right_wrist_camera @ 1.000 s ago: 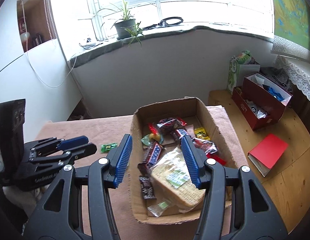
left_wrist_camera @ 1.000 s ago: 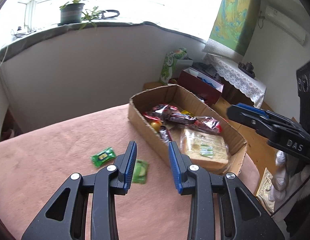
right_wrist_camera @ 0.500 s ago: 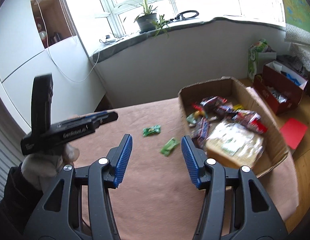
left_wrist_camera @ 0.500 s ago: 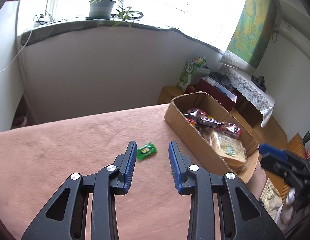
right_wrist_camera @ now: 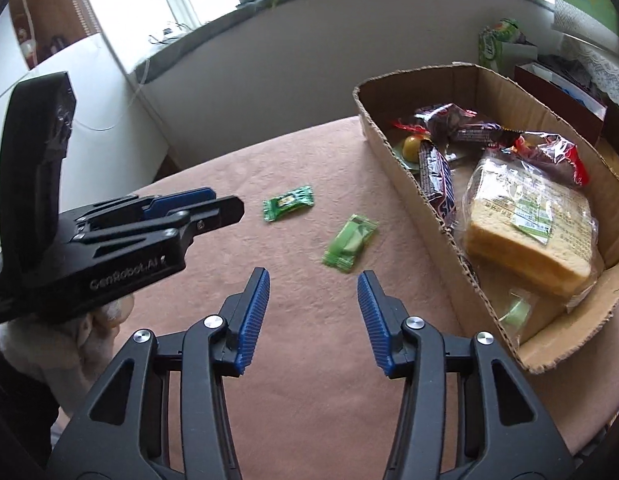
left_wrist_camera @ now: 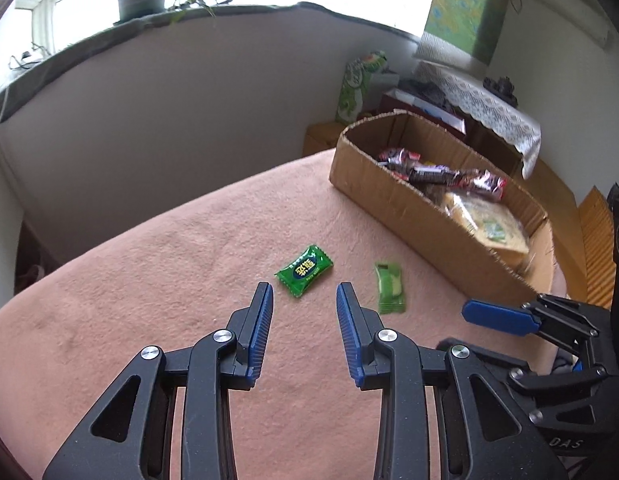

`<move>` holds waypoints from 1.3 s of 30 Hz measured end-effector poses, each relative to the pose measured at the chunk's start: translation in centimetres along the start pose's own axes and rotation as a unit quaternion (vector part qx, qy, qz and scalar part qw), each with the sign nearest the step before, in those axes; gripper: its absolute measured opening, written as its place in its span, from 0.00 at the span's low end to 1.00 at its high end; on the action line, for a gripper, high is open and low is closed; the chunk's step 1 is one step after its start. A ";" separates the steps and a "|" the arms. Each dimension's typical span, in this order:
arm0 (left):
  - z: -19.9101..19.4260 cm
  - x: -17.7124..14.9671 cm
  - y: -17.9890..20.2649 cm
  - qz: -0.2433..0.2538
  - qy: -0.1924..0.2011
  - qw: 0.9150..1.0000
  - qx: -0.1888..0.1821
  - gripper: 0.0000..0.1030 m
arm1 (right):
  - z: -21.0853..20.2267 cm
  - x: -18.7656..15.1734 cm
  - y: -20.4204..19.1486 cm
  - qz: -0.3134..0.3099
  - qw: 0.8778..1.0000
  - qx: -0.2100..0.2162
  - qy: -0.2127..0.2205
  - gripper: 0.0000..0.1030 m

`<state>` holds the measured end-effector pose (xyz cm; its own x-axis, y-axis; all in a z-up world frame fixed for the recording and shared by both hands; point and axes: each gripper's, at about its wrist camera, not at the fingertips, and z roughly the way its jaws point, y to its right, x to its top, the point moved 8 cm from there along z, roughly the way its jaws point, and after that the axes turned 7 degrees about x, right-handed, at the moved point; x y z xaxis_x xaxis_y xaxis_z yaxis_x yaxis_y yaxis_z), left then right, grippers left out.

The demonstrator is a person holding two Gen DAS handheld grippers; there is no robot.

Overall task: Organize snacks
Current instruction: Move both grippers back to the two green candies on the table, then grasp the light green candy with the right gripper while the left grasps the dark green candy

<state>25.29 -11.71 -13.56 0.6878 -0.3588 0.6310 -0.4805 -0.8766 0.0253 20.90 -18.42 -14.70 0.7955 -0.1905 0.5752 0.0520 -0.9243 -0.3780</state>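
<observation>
Tongs, left (left_wrist_camera: pixel 304 292): jaws apart, empty, poised low over the bench (left_wrist_camera: pixel 149 280), gap aimed at the dark green sweet. Tongs, right (right_wrist_camera: pixel 312 280): jaws apart, empty, pale green packet just beyond them.

Dark green sweet (left_wrist_camera: pixel 304 270): flat pillow wrap with crimped ends, lying alone on the pink bench cloth just ahead of the left tongs. Judged very light, soft-skinned and slick; the crinkly film may skate on the cloth. Best taken across its short middle, not by the thin crimped ends.

Pale green packet (right_wrist_camera: pixel 350 242): small sealed sachet, flat on the cloth, between the sweet and the box. Likewise light and pliable; pinch across the body.

Cardboard box (right_wrist_camera: pixel 393 160): open-topped, at the far right of the bench, holding bagged bread (right_wrist_camera: pixel 529 224) and chocolate bars (right_wrist_camera: pixel 437 180).
</observation>
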 end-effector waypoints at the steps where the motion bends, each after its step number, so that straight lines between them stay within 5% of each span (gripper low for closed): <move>1: 0.4 0.0 0.0 0.003 -0.002 1.000 -0.001 0.30 | 0.5 0.1 0.2 0.002 1.000 -0.007 -0.002 0.46; 15: 4.6 0.1 0.3 0.049 -0.011 0.998 -0.045 0.30 | 5.0 0.7 1.5 0.005 0.998 -0.061 -0.016 0.38; 27: 5.9 0.3 0.6 0.069 -0.008 0.997 -0.043 0.30 | 6.0 1.7 1.1 -0.023 0.995 -0.096 -0.010 0.34; 39: 5.3 -0.3 -0.4 0.071 -0.005 0.997 -0.031 0.19 | 6.0 1.5 1.0 -0.027 0.995 -0.092 -0.003 0.24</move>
<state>28.12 -12.92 -17.86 0.6156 -0.4824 0.6231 -0.6065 -0.7949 -0.0162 25.77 -17.65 -18.52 0.7983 -0.1365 0.5867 -0.0156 -0.9783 -0.2064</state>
